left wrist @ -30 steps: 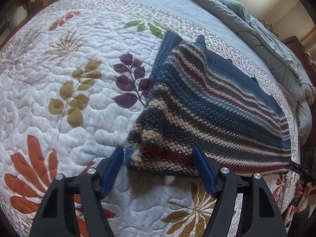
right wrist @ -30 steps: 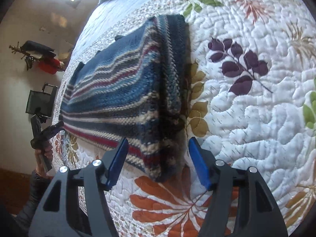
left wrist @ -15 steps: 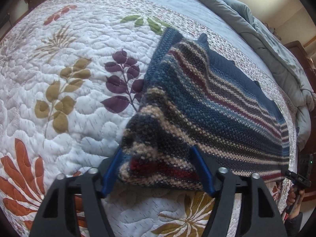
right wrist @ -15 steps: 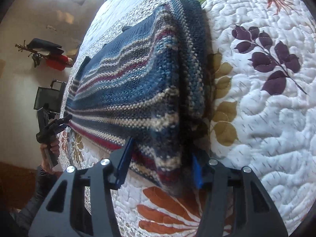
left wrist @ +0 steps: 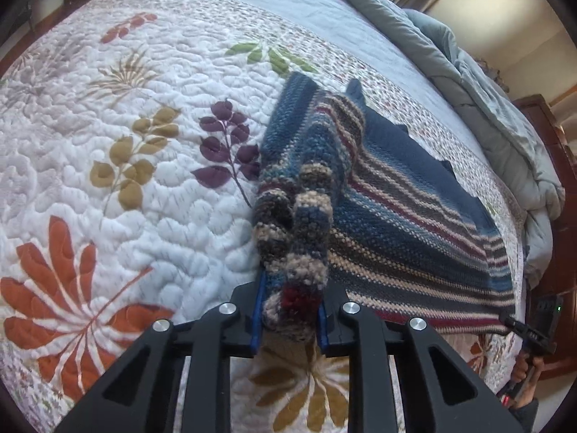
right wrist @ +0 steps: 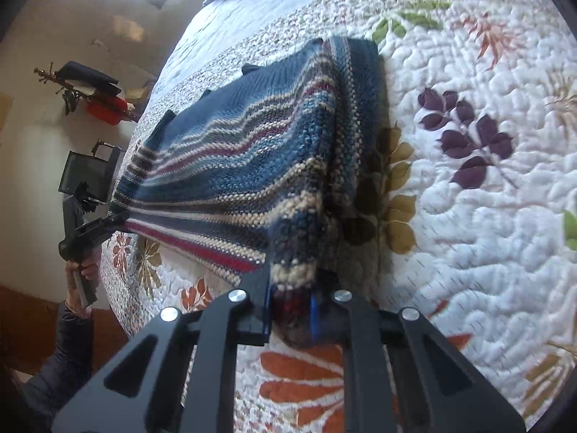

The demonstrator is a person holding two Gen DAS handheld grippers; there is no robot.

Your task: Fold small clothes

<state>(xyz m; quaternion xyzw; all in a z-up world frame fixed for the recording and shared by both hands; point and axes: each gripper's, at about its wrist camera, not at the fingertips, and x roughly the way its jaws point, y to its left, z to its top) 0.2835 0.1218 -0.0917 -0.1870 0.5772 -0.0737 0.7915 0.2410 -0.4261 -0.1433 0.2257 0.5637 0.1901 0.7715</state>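
Two claws just closing, now clamped: my left gripper [left wrist: 290, 319] and right gripper [right wrist: 290, 315] each pinch near corner of striped knit sweater [left wrist: 407, 213], bunched, rest lying on quilt [left wrist: 126, 216] (grip both corners so hem lifts evenly for fold).

The sweater [left wrist: 414, 213] is thick, bumpy knitted wool. The quilt [left wrist: 151, 195] is soft, puffy stitched cloth. The left gripper [left wrist: 290, 319] is smooth matt black plastic with shiny metal screws.

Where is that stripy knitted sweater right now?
The sweater lies on the flowery quilt of the bed, beside the purple leaf print, with its two near corners pinched in the left gripper and right gripper.
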